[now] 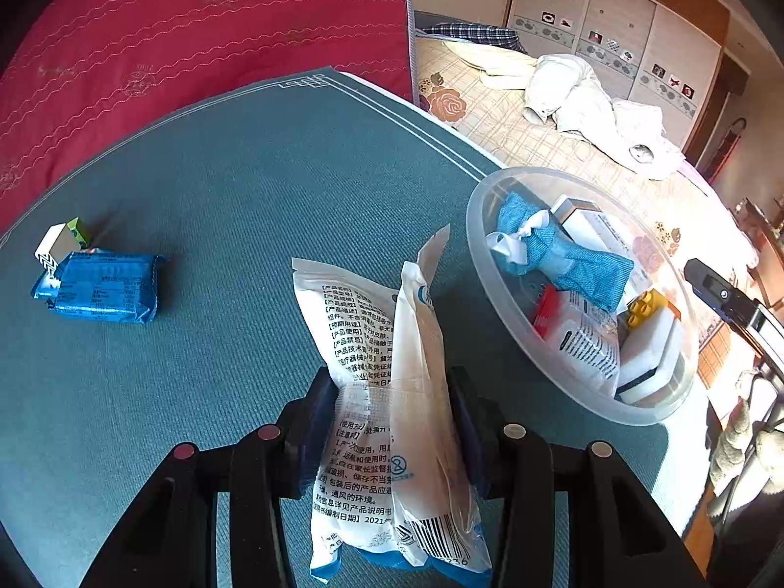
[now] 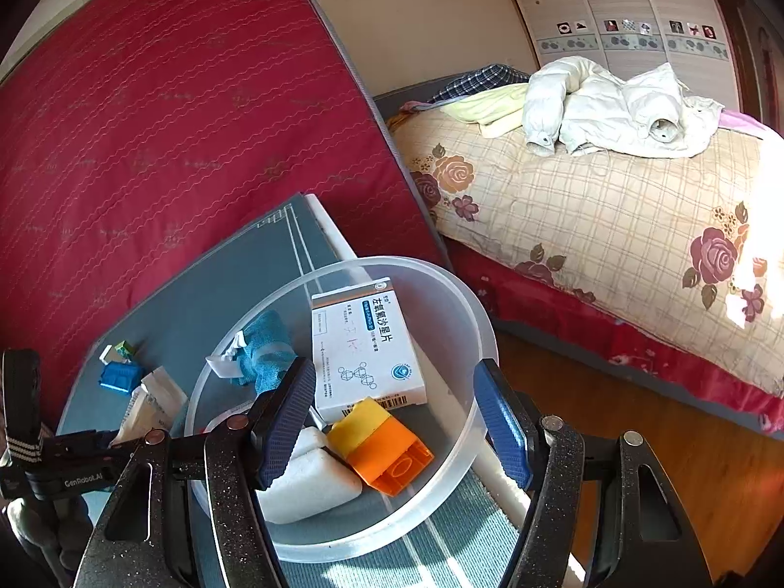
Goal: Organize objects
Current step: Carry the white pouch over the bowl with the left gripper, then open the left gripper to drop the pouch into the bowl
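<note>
Beside the bowl (image 1: 477, 240), seemingly touching: clamped pouch (image 1: 392, 392).

On the bench (image 1: 245, 186) my left claw (image 1: 387, 421) holds a printed pouch (image 1: 372, 392) at six o'clock. The bowl (image 1: 477, 245) sits at three o'clock, with a cloth (image 1: 563, 250), a medicine box (image 2: 362, 343), a sponge (image 2: 308, 480) and a toy block (image 2: 382, 446) inside. A snack packet (image 1: 105, 286) lies at nine o'clock, a small carton (image 1: 61, 240) touching it behind. My right claw (image 2: 397, 421) hangs above the bowl.
</note>
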